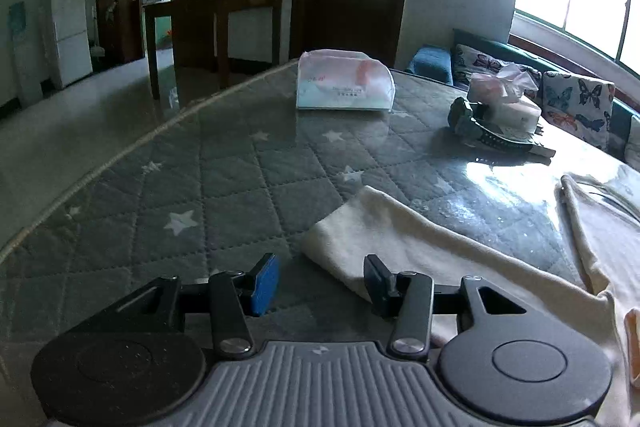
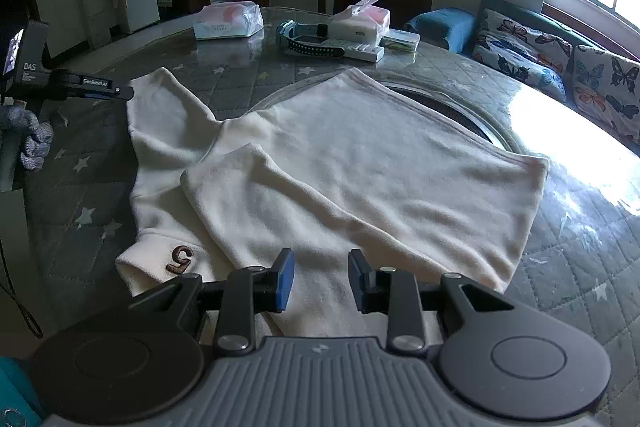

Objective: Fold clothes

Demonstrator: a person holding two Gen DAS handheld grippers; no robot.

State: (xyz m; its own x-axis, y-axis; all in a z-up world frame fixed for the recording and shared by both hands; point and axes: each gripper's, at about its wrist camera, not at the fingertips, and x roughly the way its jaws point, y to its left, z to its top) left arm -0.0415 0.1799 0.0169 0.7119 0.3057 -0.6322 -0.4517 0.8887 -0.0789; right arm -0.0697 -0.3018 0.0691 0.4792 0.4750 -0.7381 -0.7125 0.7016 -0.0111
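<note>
Your right gripper sits at the bottom centre of its own view, jaws parted a little with nothing between the pads; it hangs over the near hem of the cream fleece sweatshirt without gripping it. Your left gripper shows somewhat wider jaws, also empty, its right finger just at the cuff end of the cream sleeve that runs toward the right of that frame; in the right wrist view the same gripper pokes in from the left edge beside the far sleeve.

Middle of the frame: the sweatshirt lies flat on the grey quilted star-print table cover. One sleeve is already folded across the body, its cuff near the centre. The near left cuff with the brown embroidered "5" and the upper left sleeve lie outside the body, so I judge you are early: that sleeve wants bringing in, then the body folding in half.

Farther back, upper centre, sit a white plastic-wrapped packet, a blue strapped watch and a tissue pack, well apart from the garment.
</note>
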